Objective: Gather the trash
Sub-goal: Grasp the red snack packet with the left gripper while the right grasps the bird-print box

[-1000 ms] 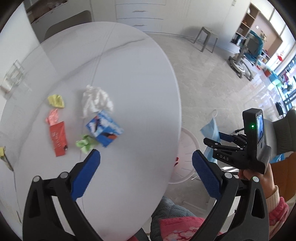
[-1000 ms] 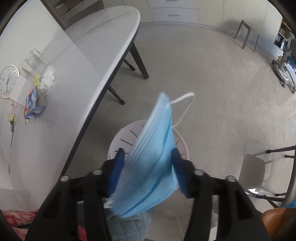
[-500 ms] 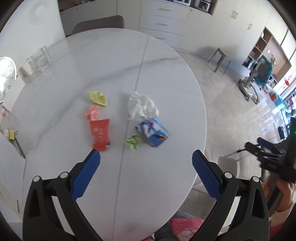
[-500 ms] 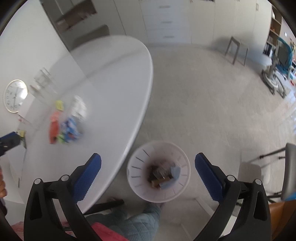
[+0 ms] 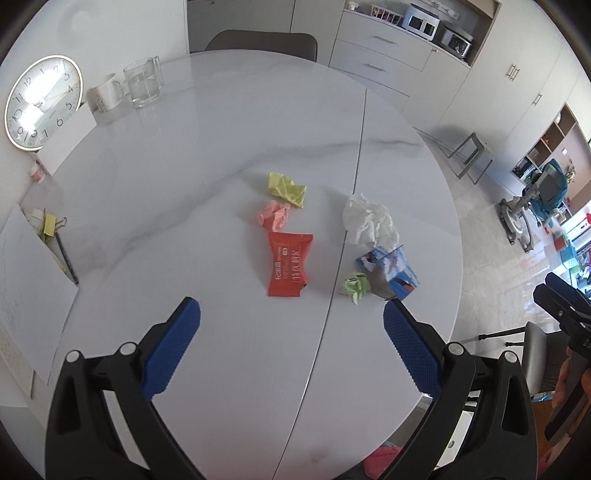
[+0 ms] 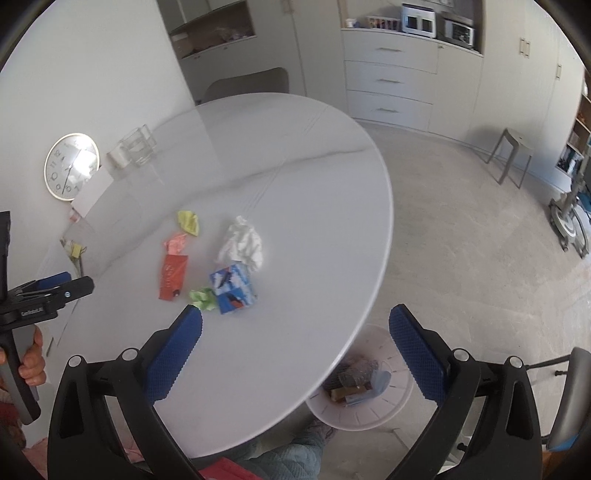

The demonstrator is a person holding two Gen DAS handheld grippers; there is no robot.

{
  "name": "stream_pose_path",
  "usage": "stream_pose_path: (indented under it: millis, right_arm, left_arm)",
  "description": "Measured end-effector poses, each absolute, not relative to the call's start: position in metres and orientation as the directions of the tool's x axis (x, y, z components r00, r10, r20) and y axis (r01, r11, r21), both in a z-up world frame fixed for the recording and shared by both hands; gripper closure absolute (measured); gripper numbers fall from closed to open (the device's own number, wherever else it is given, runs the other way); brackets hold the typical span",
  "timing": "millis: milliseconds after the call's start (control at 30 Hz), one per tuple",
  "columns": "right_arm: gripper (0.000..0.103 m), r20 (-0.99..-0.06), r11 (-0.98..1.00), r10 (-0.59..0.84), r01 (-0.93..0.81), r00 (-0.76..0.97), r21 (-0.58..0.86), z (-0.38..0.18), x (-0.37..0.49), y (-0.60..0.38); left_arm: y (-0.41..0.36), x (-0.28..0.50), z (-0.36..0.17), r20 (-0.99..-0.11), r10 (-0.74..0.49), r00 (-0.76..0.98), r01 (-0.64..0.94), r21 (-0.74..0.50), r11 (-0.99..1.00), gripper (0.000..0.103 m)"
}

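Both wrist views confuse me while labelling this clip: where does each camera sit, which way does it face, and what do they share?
Left wrist: on the left gripper, looking down over the white table; own open fingers, the right gripper at the right edge.
Right wrist: on the right gripper, over the table edge and trash basket; open fingers, the left gripper with a hand.
Shared: red wrapper, white tissue, clock.

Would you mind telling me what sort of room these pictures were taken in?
Most likely a home dining area or open kitchen. A round marble-look table has a chair drawn up, built-in cabinets with drawers line the wall, and small countertop appliances sit in a niche.
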State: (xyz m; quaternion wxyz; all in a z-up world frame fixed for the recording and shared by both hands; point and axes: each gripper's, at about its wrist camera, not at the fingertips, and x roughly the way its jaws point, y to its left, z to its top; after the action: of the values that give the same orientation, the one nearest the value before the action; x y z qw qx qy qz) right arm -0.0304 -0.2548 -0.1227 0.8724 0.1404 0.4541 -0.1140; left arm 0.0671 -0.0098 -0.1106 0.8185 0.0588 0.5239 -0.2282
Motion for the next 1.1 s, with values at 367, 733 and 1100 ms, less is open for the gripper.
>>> stream_pose_path:
  millis: [367,733,1100]
  right_arm:
    - [0.002,-0.849,0.952,-0.004,0.262,0.528,0.159,-0.164,0.027,-0.23]
    - [0.003,-0.9,0.981,0.045,0.15,0.433,0.121,-0.244,0.085,-0.216]
    - [0.012,-0.911,0.982,0.092,0.117,0.401,0.151,-0.259,0.099,-0.22]
  left_arm:
    - [-0.036,0.105,-0.169,-0.921,-0.261,0.29,0.417,-0.124,0.9,0.008]
    - [-0.068,0.152,-0.236,-0.965,-0.196,0.175,0.365,-0.121,0.923,0.023]
    - [-0.073,0.157,-0.247,-0.973,-0.186,0.14,0.39,-0.119,0.913,0.067]
